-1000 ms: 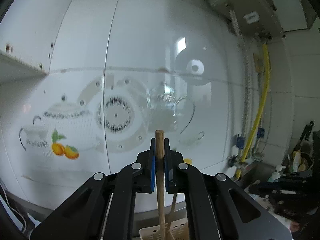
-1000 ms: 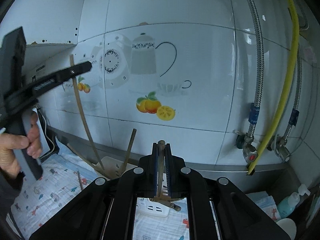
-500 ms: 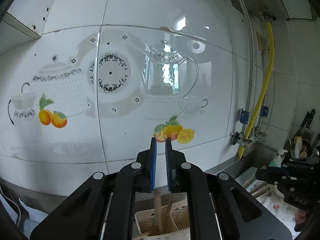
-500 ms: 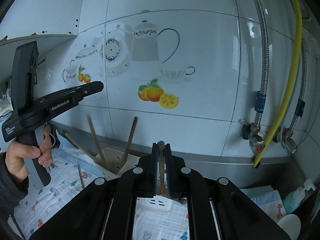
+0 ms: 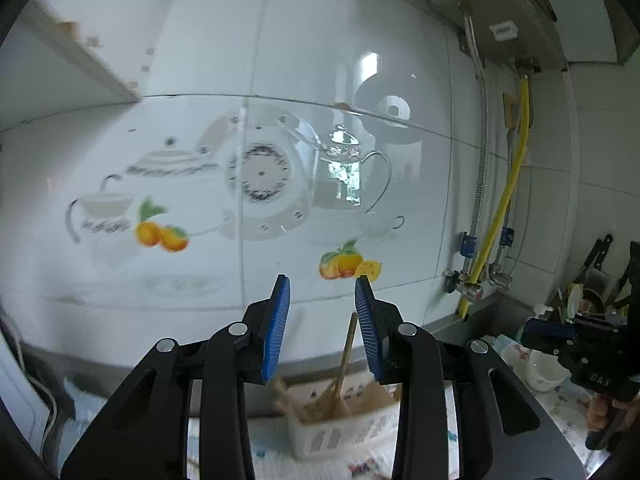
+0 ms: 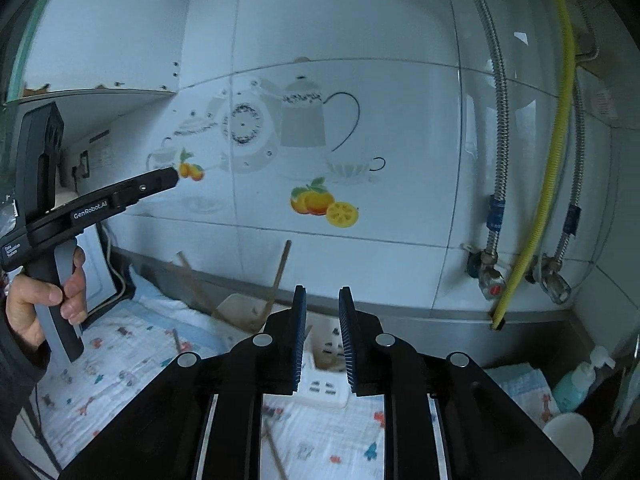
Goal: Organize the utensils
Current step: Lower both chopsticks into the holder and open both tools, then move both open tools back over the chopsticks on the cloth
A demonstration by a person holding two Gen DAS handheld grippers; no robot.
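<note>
Both your left gripper (image 5: 322, 294) and right gripper (image 6: 322, 308) gape empty. The wooden utensils (image 5: 345, 354) in the holder (image 5: 340, 430) look light and stiff; grip mid-handle.

Both cameras are sitting just behind their own grippers, looking forward along the fingers and slightly upward at the tiled wall (image 5: 320, 80), which is filling most of each view. The left gripper (image 5: 322, 292) is framing the white utensil basket (image 5: 340, 428) low between its fingers. The right gripper (image 6: 322, 304) is looking from further right and is catching the same basket (image 6: 324, 380) just ahead, plus the left gripper's body off to its left. Both views are sharing the fruit decal (image 6: 324, 204) and the yellow hose (image 5: 500, 208) to the right.
</note>
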